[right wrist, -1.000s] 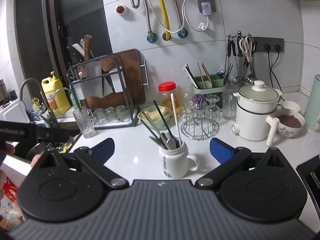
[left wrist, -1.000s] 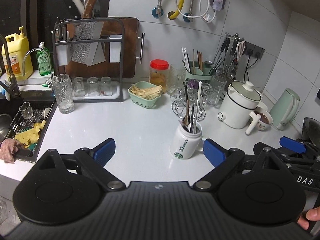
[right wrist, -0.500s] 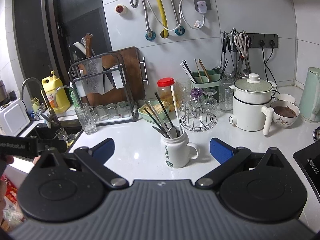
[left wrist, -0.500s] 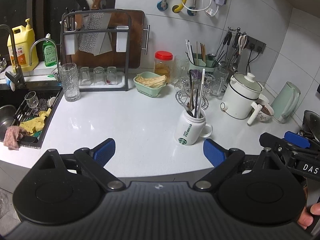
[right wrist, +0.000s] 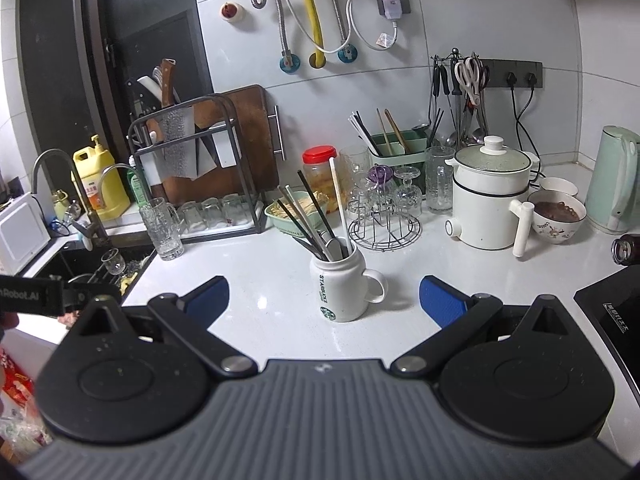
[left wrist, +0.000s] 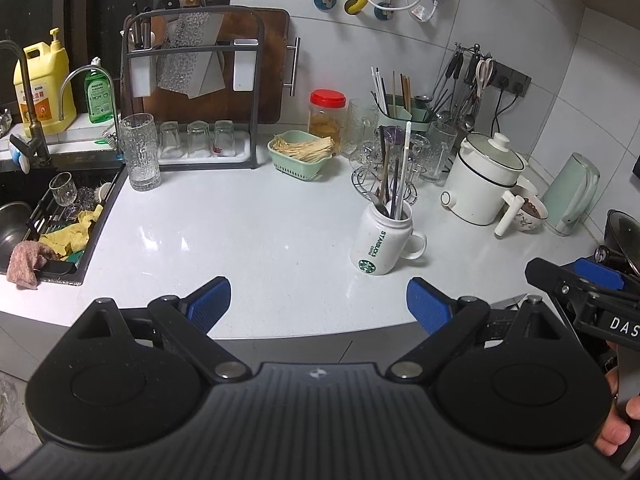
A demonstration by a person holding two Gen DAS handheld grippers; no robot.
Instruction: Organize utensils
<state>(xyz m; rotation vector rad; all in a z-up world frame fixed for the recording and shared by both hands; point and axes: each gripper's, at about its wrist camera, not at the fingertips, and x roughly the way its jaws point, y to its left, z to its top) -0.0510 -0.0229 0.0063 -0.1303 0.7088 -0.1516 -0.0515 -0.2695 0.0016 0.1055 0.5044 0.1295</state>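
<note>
White mug (right wrist: 340, 288) holds chopsticks (right wrist: 310, 210) and spoon (right wrist: 333, 247); both hand-held grippers (left wrist: 319, 300) (right wrist: 324, 300) gape, empty.

At frame centre a white mug (right wrist: 343, 284) holding utensils (right wrist: 320, 216) stands on the counter (right wrist: 256, 280), between the right gripper's (right wrist: 324, 300) wide-spread blue fingertips (right wrist: 440, 300).

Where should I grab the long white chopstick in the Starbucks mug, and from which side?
Grip the white chopstick on its bare upper shaft, well above the mug rim, coming from above and the right. It stands tallest and apart there; lower down the spoon and dark chopsticks crowd it. Both grippers are open.
</note>
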